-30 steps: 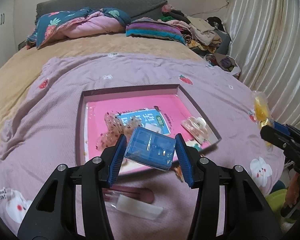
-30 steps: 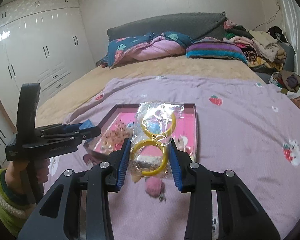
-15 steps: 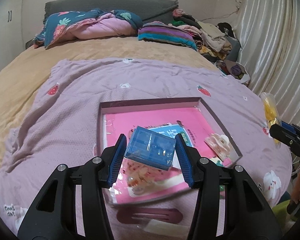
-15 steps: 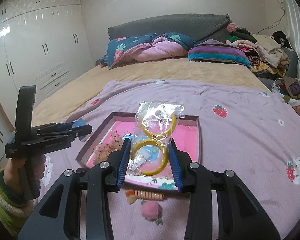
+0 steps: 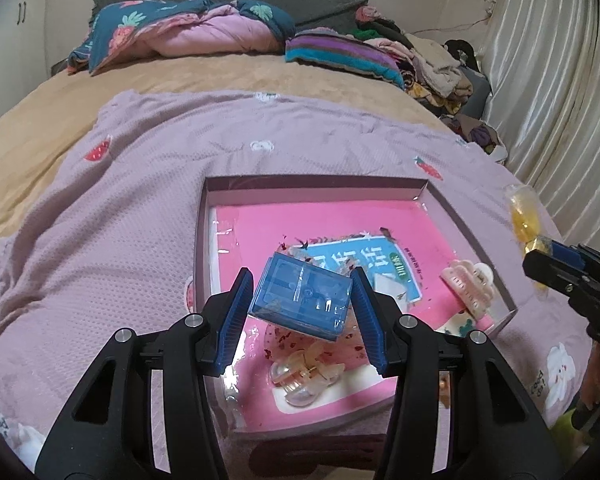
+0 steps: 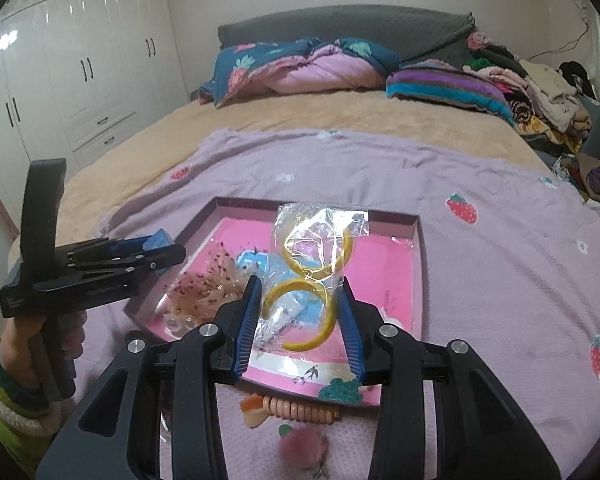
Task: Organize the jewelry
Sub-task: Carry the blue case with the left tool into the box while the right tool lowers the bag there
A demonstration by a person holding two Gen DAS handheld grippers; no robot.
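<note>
Bedroom with white wardrobes at upper left; lilac blanket spread on bed, pink tray at centre. Since a second ago, tray nearer, more beneath both tools. Left tool clamped on blue box; right tool gripping bagged yellow bangles, both above tray.

Left wrist camera: mounted behind the left gripper, close above the pink tray, angled down toward the headboard at 12 o'clock. Right wrist camera: behind the right gripper, similar heading, slightly lower. Both views share the tray; each shows the other gripper, at 3 and 9 o'clock
</note>
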